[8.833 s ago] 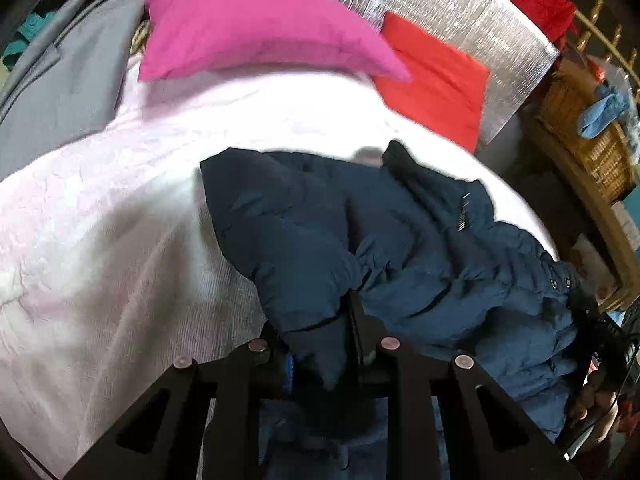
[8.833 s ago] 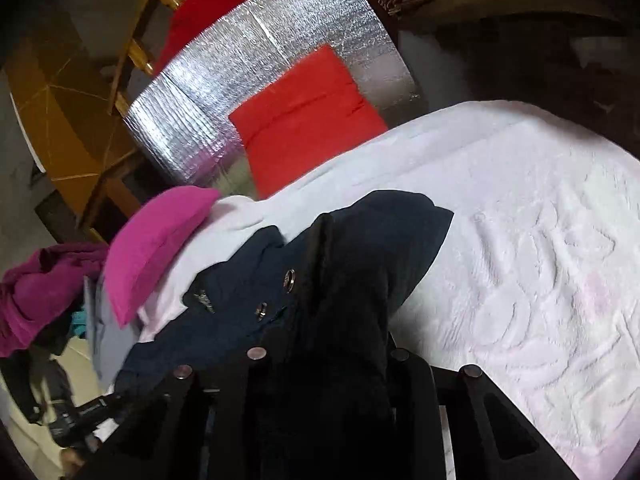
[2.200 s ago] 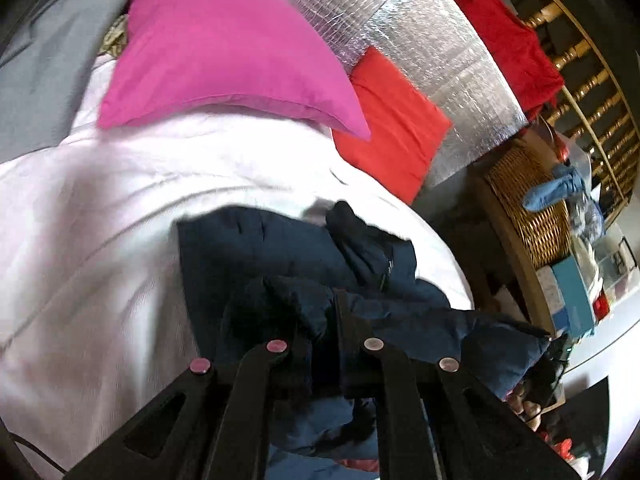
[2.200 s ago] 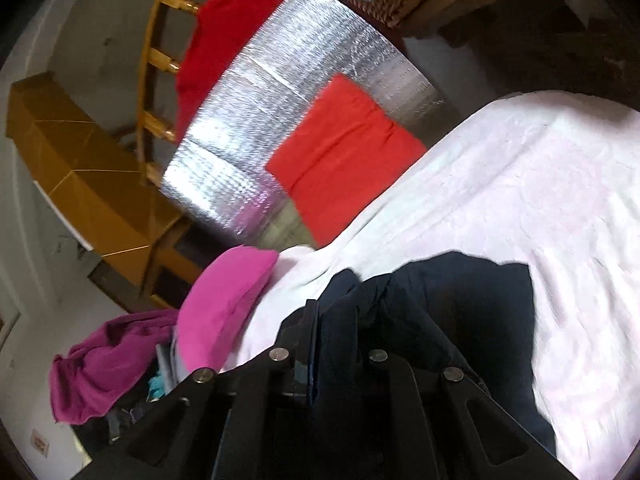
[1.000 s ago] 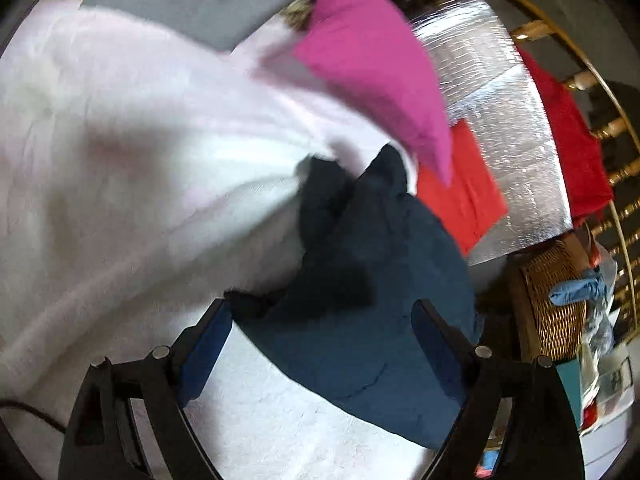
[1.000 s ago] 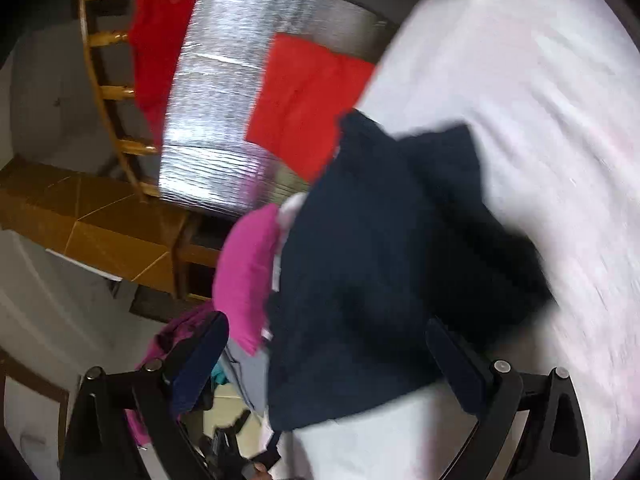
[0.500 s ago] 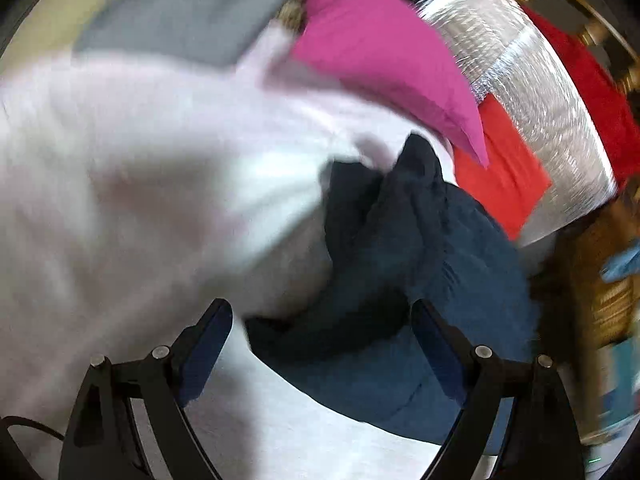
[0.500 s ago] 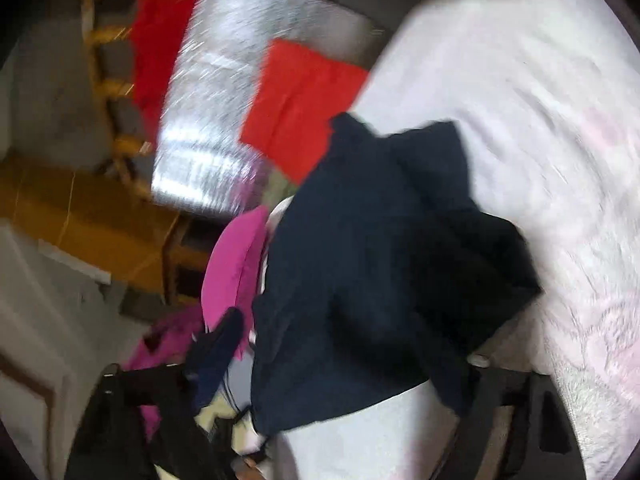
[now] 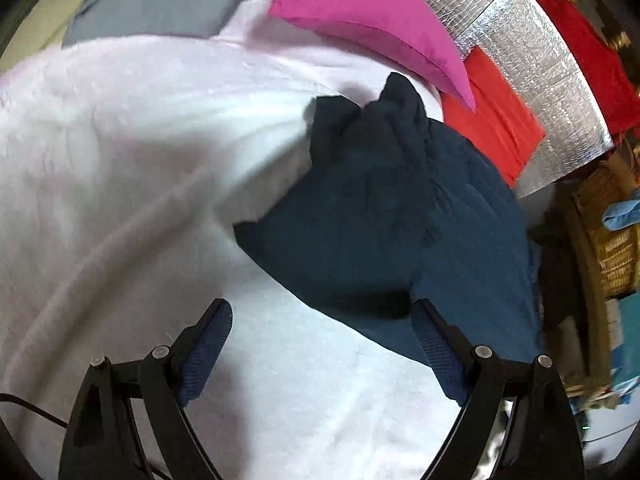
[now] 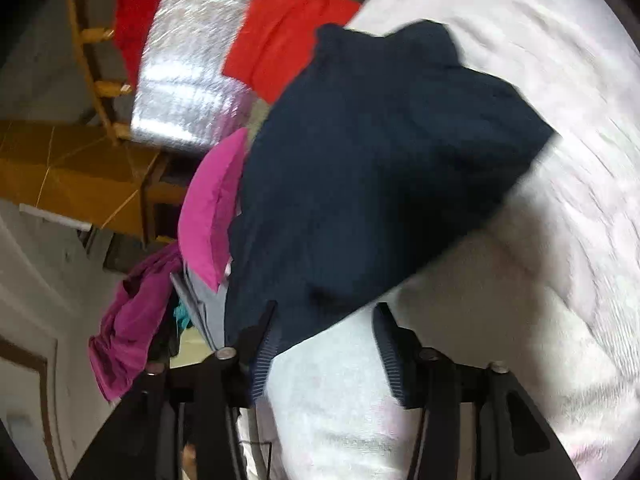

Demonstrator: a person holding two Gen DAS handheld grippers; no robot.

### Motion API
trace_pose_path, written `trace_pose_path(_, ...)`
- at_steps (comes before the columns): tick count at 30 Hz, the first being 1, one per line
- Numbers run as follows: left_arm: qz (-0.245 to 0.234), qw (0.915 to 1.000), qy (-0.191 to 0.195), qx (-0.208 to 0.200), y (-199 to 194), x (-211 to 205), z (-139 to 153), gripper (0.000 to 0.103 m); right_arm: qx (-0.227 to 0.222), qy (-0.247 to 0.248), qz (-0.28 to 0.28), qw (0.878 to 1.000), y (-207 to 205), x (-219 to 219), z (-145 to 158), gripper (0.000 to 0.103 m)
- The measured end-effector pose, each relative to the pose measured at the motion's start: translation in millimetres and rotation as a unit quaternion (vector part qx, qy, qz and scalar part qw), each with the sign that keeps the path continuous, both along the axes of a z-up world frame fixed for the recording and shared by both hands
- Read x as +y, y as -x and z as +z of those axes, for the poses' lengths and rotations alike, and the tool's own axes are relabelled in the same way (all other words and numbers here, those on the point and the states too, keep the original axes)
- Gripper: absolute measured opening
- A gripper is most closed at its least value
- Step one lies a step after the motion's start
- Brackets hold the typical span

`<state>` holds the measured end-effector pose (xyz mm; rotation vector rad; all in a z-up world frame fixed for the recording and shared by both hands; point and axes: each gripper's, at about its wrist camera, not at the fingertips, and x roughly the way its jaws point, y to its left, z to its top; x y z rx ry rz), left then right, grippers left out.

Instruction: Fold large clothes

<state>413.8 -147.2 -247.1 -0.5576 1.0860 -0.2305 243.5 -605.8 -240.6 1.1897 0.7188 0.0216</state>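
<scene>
While folded into a compact bundle, navy jacket [image 9: 392,216] lies on pale pink bedspread [image 9: 120,168], collar end near magenta pillow [image 9: 360,12] & red cushion [image 9: 488,120] against silver foil panel [image 9: 532,64]. Left gripper [image 9: 320,344] spread wide over bare bedspread just short of jacket's near edge, nothing btwn pads, no contact. Right gripper [image 10: 324,340] partly open, pads apart w/ jacket's near edge [image 10: 360,184] at the gap but not pinched; basket [image 9: 608,232] off to the side.
</scene>
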Motion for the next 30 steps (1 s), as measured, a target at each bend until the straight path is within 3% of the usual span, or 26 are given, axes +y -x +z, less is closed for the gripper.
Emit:
trace_pose_path(1,-0.002,0.9999,0.011,0.001,0,1,0,0.091,-0.003,-0.005,-0.015,1.0,5,-5,-3,0.071)
trace_pose_path(10,0.012,0.9975,0.068,0.014,-14,6,-11,0.091,-0.032,-0.021,-0.074,0.997,16,-37,-11,0.075)
trace_pose_path(14,0.016,0.9958,0.091,0.0,-17,12,-11,0.091,-0.05,-0.032,-0.097,0.994,16,-45,-14,0.079)
trace_pose_path(23,0.012,0.9947,0.102,0.01,-28,14,-23,0.091,-0.075,-0.036,-0.111,0.99,11,-46,-15,0.08)
trace_pose_path(30,0.015,0.9927,0.119,-0.006,-34,12,-24,0.091,-0.108,0.004,-0.09,0.99,5,-44,-2,0.08)
